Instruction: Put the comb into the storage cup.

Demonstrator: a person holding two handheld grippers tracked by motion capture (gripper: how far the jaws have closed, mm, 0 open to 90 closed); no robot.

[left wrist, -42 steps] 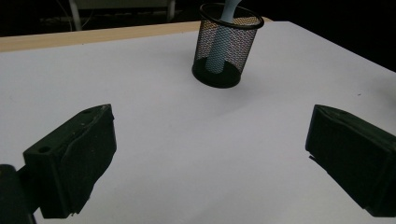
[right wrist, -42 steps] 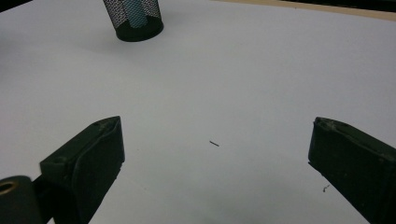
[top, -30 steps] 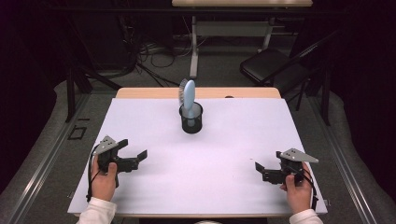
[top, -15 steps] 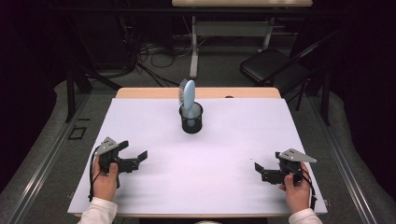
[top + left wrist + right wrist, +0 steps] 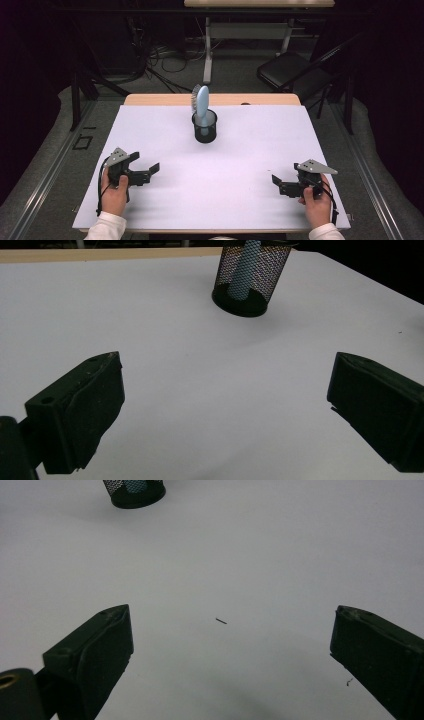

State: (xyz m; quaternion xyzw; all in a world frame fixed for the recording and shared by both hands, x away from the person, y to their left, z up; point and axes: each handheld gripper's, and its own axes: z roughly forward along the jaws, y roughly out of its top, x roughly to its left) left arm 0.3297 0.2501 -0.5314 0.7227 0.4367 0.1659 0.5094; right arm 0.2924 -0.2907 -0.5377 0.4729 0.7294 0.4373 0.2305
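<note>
A black wire-mesh cup stands on the white table top, in the middle and toward the far edge. A light blue plastic hairbrush stands upright in the cup. The left gripper is near the front left corner of the table. The right gripper is near the front right corner. The cup is well apart from both and sits behind them. A black folding chair stands on the floor behind the table, to the right.

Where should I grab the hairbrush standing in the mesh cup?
Probably by the pale blue hairbrush head standing above the mesh cup rim, coming straight down from above: its handle sits inside the cup, so pinch the head's flat faces and lift vertically.
</note>
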